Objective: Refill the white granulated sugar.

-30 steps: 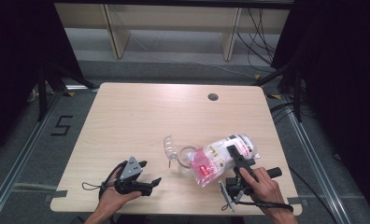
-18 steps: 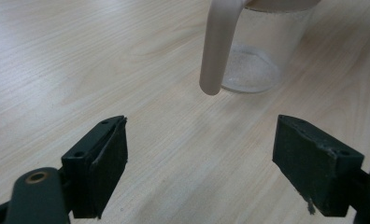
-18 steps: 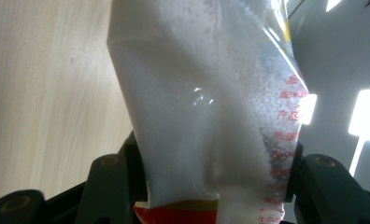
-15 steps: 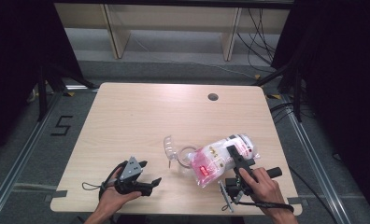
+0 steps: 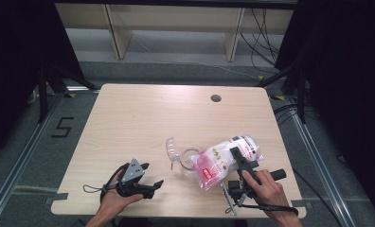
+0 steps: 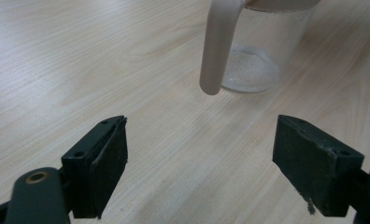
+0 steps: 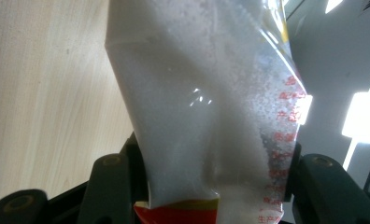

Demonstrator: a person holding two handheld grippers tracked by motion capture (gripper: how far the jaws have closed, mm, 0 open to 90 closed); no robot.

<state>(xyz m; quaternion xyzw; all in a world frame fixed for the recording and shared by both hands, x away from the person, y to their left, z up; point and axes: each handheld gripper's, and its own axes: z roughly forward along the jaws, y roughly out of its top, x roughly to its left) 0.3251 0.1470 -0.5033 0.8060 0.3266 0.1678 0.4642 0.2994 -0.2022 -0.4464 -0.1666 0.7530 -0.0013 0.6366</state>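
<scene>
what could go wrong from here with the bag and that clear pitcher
1. The right gripper clamps the plastic bag of white granules tilted toward the clear pitcher; if the bag's mouth sits off the rim, granules may spill on the table.
2. The left gripper stands open, apart from the pitcher, so nothing steadies it; a nudge from the bag could tip or slide it.

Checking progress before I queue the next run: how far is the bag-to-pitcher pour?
Done: the right hand-held gripper has the bag clamped and tipped toward the clear pitcher. In hand: holding it there; white granules already lie in the pitcher. Left: most granules remain in the bag; the left hand-held gripper rests open, apart.
</scene>
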